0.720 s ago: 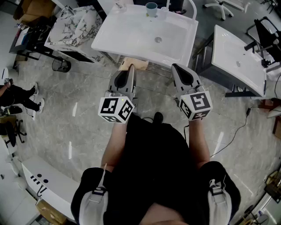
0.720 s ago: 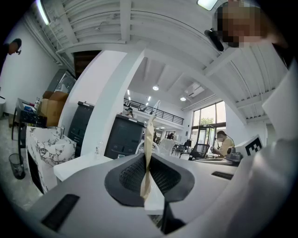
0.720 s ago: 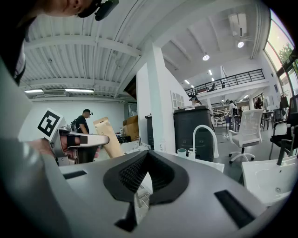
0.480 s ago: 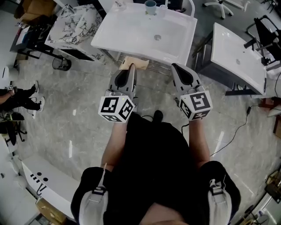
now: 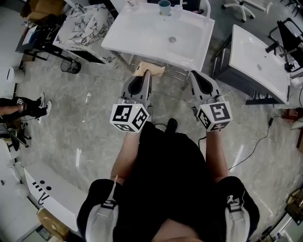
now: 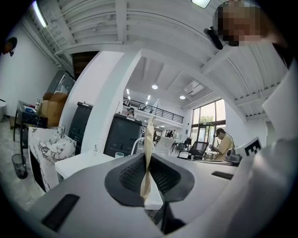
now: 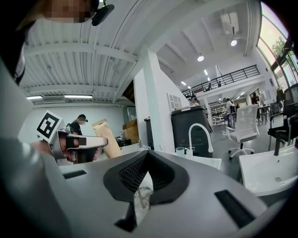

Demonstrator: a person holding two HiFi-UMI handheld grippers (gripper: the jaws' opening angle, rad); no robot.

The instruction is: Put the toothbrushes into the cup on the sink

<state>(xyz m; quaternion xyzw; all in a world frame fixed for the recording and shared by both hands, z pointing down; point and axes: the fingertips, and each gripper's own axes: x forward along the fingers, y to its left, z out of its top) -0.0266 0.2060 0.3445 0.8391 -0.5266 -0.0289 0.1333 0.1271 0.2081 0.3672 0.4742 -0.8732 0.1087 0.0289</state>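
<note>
A white sink (image 5: 142, 35) stands ahead of me, with a teal cup (image 5: 164, 7) on its back rim beside the faucet (image 5: 206, 8). My left gripper (image 5: 146, 73) is shut on a flat tan paper packet (image 5: 150, 69), held short of the sink's front edge. Seen from the left gripper view, the packet (image 6: 150, 135) stands edge-on between the pads, with the cup (image 6: 119, 155) far beyond. To the right at the same height, my right gripper (image 5: 193, 74) is shut with nothing in it. The right gripper view shows the packet (image 7: 105, 139), the cup (image 7: 179, 150) and the faucet (image 7: 200, 135).
A second white sink (image 5: 258, 61) stands at the right. A marble-patterned table (image 5: 83, 23) and a wire bin (image 5: 70, 66) are left of the sink. A seated person (image 5: 19, 106) is at the far left. A white counter (image 5: 47, 194) lies behind me at the lower left.
Both grippers sit slightly lower and further right in the head view, and the sink has shifted a little. The packet stays clamped in the left gripper.
</note>
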